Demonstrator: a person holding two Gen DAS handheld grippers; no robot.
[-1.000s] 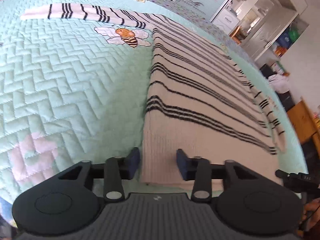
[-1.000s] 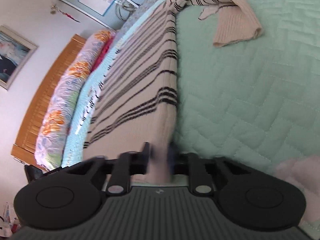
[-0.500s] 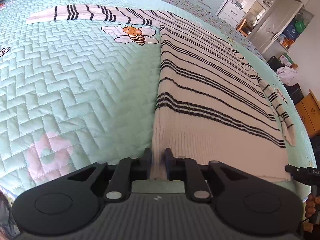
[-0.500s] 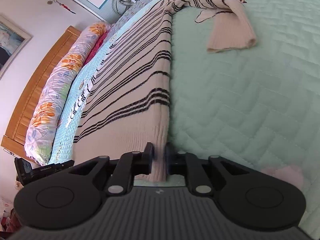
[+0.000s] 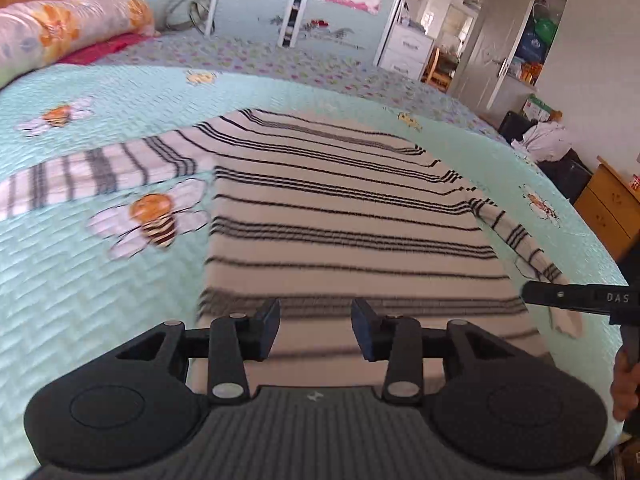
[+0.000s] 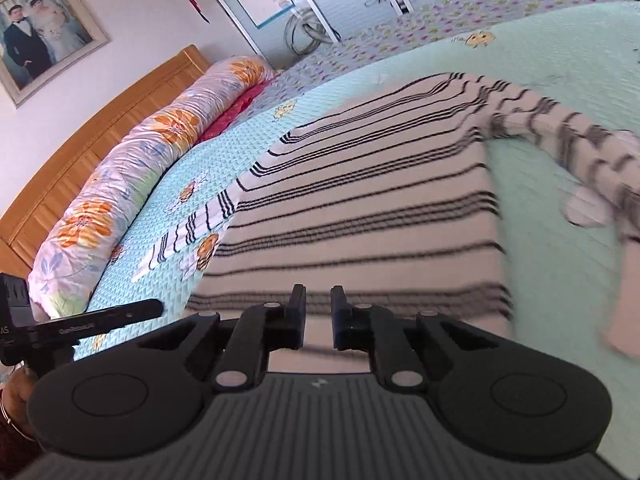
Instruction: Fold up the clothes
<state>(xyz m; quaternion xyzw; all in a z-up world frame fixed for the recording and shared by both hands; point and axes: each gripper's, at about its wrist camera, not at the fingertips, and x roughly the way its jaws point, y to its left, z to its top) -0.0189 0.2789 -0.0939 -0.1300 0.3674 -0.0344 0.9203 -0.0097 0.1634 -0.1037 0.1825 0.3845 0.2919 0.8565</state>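
Sweater point(image 5: 344, 220) is lying flat on the quilt point(image 5: 100, 288), hem nearest, sleeves trailing outward; left gripper point(image 5: 315, 326) is hovering over the hem, its jaws having just been opening, nothing between them; right gripper point(image 6: 318, 316) is standing narrowly apart after just closing a little, also gripping nothing; a loose sleeve point(image 6: 580, 148) is probably risking a crooked fold; bolster point(image 6: 132, 168) and headboard point(image 6: 80, 120) are bordering the bed.

You have a mint quilted bedspread point(image 5: 100, 300) with bee motifs point(image 5: 154, 220) before you, a long floral bolster point(image 6: 132, 184) lying against the wooden headboard point(image 6: 92, 120), a framed portrait point(image 6: 40, 52) on the wall above, and a wooden cabinet point(image 5: 608, 208) at the far right.
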